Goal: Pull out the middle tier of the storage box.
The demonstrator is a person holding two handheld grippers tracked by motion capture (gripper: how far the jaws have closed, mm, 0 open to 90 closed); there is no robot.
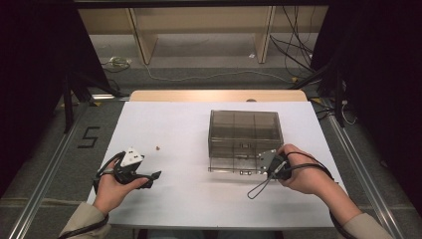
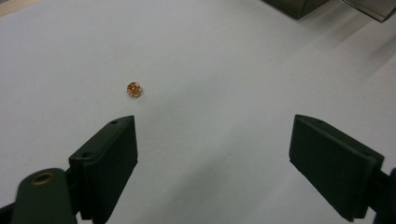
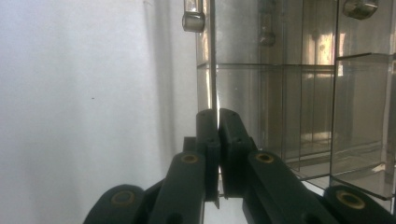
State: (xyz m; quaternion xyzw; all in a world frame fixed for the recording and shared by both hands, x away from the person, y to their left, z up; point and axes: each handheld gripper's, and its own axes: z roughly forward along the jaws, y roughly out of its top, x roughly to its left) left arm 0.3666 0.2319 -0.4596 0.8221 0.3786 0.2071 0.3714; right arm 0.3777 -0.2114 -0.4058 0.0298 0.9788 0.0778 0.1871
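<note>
White table bears a smoky clear compartment box and a small orange bead

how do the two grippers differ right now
The left gripper has its jaws wide apart with nothing between them; the right gripper is shut on the thin clear lid of the box. The left gripper sits over bare table with a small orange bead lying ahead of it; the right one is at the box's front edge. Both have black jaws and are held in a hand.
</note>
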